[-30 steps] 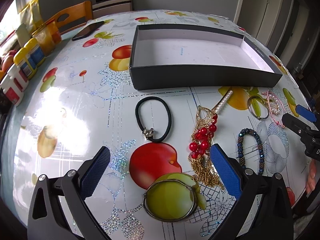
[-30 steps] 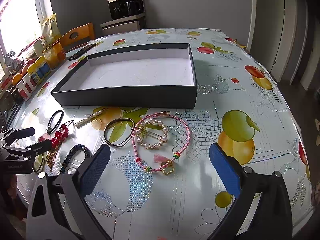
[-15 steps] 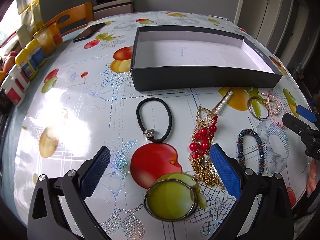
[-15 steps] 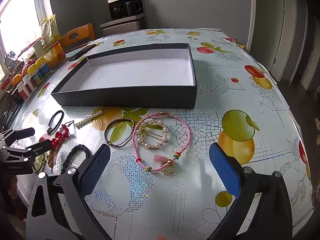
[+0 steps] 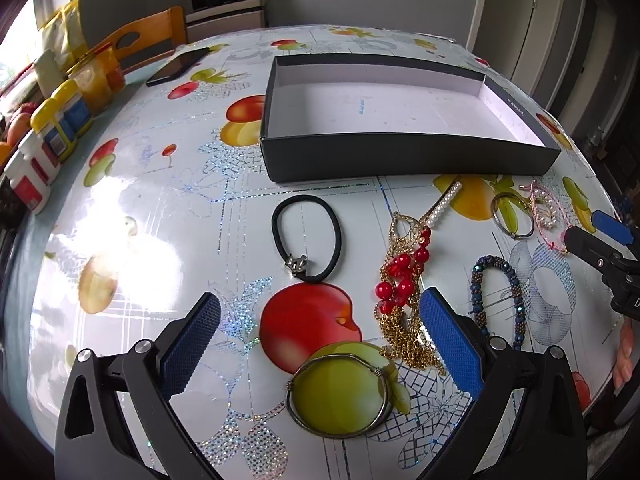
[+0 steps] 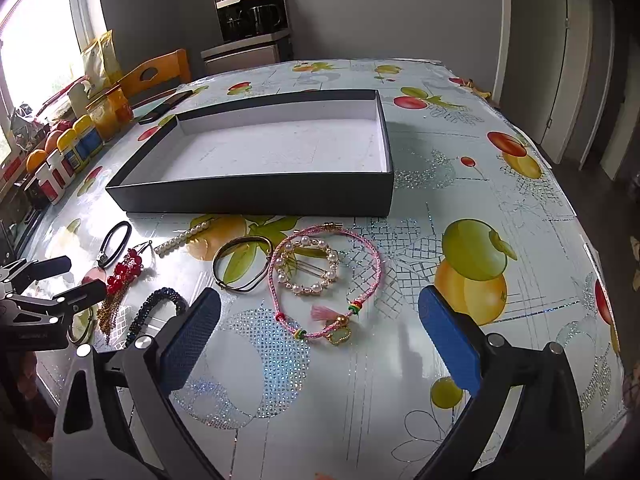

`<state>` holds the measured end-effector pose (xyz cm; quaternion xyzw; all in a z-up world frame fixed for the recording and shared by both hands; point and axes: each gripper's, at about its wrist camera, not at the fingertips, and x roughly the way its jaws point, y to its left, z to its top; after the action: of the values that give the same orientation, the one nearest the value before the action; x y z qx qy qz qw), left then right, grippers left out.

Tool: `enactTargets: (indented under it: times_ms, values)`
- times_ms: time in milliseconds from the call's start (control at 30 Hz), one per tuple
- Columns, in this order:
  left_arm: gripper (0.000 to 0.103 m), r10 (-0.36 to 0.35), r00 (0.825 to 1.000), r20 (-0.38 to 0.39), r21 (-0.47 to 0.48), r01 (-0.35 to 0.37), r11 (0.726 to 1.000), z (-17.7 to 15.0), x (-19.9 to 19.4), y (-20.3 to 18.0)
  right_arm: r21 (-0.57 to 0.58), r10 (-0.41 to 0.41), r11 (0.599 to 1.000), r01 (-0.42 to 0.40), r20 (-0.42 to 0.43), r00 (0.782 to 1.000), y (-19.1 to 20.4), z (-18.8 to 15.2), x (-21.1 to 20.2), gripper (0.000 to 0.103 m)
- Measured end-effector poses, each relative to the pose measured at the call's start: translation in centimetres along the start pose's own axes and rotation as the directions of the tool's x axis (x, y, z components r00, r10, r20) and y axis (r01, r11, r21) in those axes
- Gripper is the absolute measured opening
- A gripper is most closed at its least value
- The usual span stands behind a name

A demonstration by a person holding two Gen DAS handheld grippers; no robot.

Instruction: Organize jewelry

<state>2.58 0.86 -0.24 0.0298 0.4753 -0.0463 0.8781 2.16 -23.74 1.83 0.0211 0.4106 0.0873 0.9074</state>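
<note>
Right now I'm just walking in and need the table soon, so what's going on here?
A person is about to sort jewelry into the black box, which holds nothing yet. The left gripper and right gripper both hover with jaws open, holding nothing. Every piece lies on the table in front of the box: black hair tie, red bead necklace, pink cord bracelet, pearl ring clip and others.

The left gripper (image 5: 318,334) and right gripper (image 6: 320,332) both hover with jaws spread wide.
</note>
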Motion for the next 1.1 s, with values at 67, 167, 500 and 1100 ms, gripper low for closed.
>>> enactTargets:
  times_ms: [67,167,500,1100]
  values:
    - [0.101,-0.002,1.000,-0.001,-0.001,0.002,1.000,0.0,0.0,0.1,0.000,-0.002,1.000,0.002,0.000,1.000,0.0,0.0,0.0,0.098]
    - [0.101,-0.005,1.000,-0.001,-0.003,0.005,1.000,0.0,0.0,0.1,-0.002,-0.005,1.000,0.005,0.000,1.000,0.0,-0.1,-0.1,0.098]
    - [0.100,0.000,0.999,0.033,-0.044,0.002,0.999,1.8,0.3,3.2,-0.024,-0.038,0.999,0.039,0.039,0.999,-0.1,0.3,-0.9,0.097]
    - [0.046,-0.057,0.998,0.010,0.029,0.057,0.998,1.6,1.5,3.2,-0.031,-0.009,0.999,0.009,-0.014,1.000,-0.9,0.1,-0.3,0.049]
